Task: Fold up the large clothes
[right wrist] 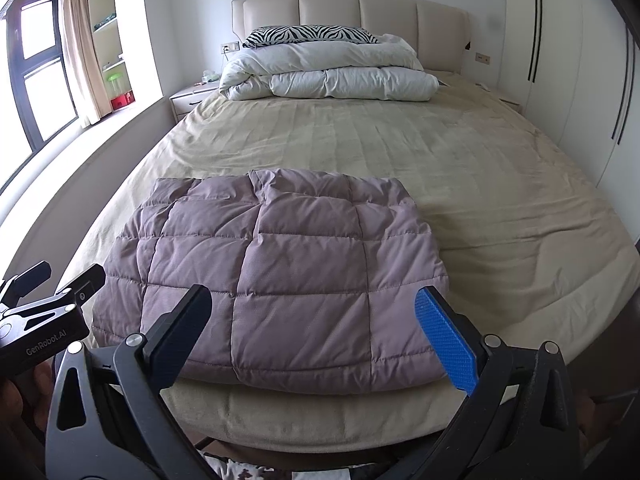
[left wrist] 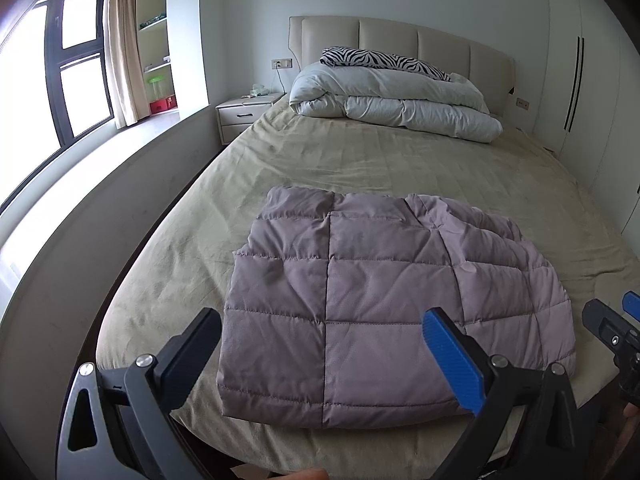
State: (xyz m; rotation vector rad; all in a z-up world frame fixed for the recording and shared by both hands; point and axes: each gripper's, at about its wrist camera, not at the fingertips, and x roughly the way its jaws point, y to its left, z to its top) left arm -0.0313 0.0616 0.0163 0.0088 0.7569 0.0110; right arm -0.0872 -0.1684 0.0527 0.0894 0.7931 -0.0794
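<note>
A mauve quilted puffer garment [left wrist: 384, 304] lies folded into a rough rectangle on the near part of the bed; the right wrist view shows it as well [right wrist: 280, 280]. My left gripper [left wrist: 320, 332] hovers open just short of its near edge, holding nothing. My right gripper [right wrist: 312, 312] is open too, above the garment's near edge, with nothing between its fingers. Each gripper shows at the edge of the other's view: the right gripper [left wrist: 616, 320] at the right margin, the left gripper [right wrist: 60, 276] at the left margin.
The bed's beige sheet [right wrist: 440, 152] stretches wide to the right of and beyond the garment. A folded white duvet [right wrist: 328, 74] with a zebra-print pillow [right wrist: 312, 33] lies by the headboard. A nightstand [left wrist: 244, 114] and window sit on the left, wardrobe doors [right wrist: 580, 60] on the right.
</note>
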